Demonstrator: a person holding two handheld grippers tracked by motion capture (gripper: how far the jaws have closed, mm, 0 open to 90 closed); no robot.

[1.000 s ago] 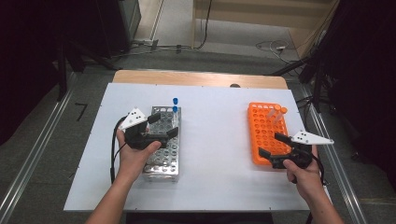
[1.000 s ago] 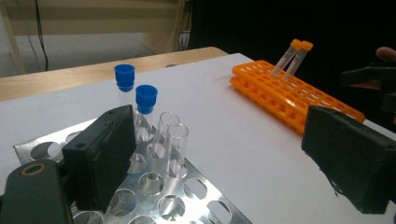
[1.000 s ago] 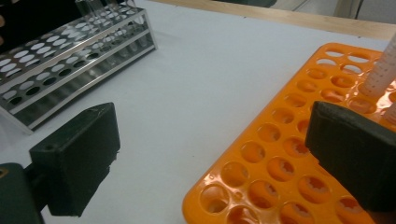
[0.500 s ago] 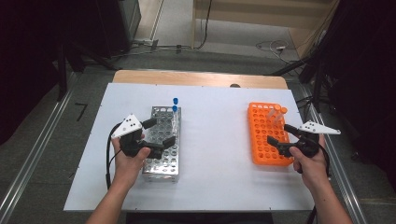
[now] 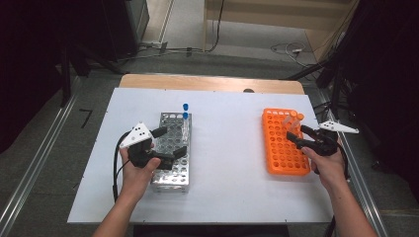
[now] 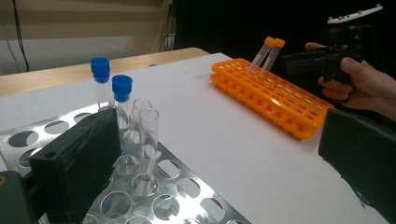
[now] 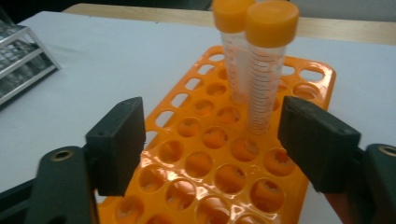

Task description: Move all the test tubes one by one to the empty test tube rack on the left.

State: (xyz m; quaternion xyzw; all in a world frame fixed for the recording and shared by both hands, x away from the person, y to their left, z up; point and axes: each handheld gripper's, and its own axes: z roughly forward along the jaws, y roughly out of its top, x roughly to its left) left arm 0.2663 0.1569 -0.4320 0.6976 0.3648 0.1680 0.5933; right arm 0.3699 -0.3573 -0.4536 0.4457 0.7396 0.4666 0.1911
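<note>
Two orange-capped tubes (image 7: 266, 70) lean in the far end of the orange rack (image 7: 196, 168). My right gripper (image 7: 217, 140) faces them from just in front. Its jaws have just been closing, but the pads (image 7: 116, 144) touch nothing and the tubes stand slightly beyond the gap. In the high view this gripper (image 5: 300, 136) hovers over the orange rack (image 5: 276, 153) near the tubes (image 5: 294, 121). My left gripper (image 5: 168, 143) is open over the metal rack (image 5: 170, 175). Ahead of its jaws are two blue-capped tubes (image 6: 112, 86) and two uncapped clear tubes (image 6: 144, 126).
Both racks rest on a white sheet (image 5: 227, 163) over a wooden table (image 5: 207, 83). The metal rack (image 6: 187, 191) has several vacant holes. A wide bare strip separates the two racks. The floor and cables lie beyond the table's far edge.
My right gripper has moved away from the person along the orange rack, toward the orange-capped tubes, and its jaws have narrowed. The left hand has hardly shifted.
</note>
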